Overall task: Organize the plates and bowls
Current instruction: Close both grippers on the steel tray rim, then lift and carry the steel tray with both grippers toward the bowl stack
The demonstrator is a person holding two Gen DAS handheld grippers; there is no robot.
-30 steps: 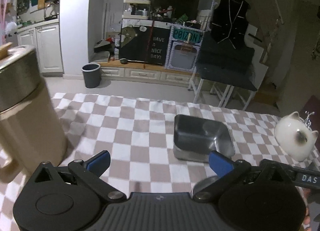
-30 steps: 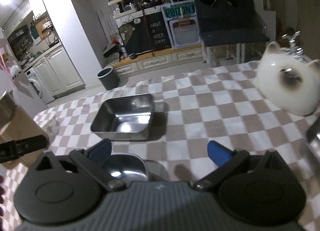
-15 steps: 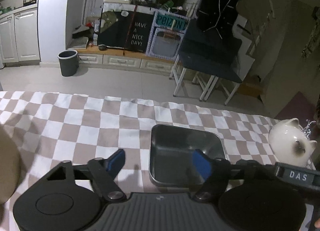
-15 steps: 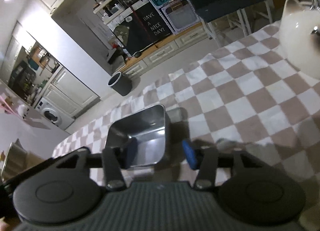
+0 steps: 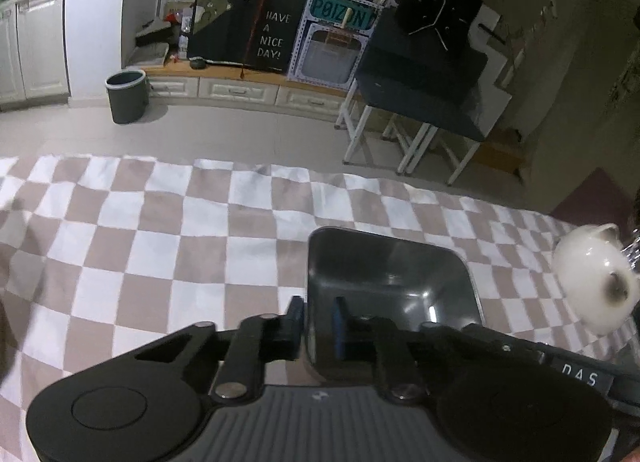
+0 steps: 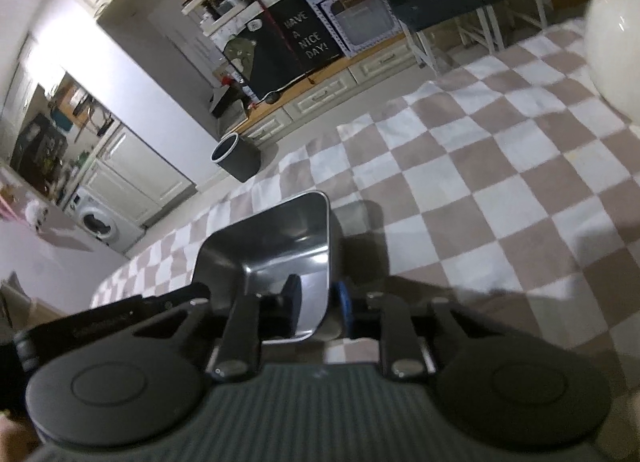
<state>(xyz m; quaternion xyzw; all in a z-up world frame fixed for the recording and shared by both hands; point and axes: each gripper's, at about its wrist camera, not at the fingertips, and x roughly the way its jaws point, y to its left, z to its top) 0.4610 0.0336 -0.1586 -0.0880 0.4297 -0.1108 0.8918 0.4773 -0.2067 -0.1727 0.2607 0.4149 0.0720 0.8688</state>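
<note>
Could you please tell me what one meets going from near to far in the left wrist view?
Left tongs → square stainless-steel bowl → brown-and-white checkered tablecloth → pale tiled floor → dark round waste bin → black "Have a nice day!" board.

A checked cloth [image 5: 168,230] in beige and white covers the tabletop. Beyond it lies a pale tiled floor [image 5: 240,134]. On the far wall a black board [image 5: 272,34] reads "HAVE A NICE DAY!", above a low run of white drawers [image 5: 240,88] with a wooden top. A grey bin [image 5: 126,96] stands left of the drawers. To the right is a dark folding table [image 5: 424,70] on white legs. Far left, white cabinets [image 5: 36,50]; a washing machine [image 6: 98,224] shows in the right wrist view. The light is dim.
</note>
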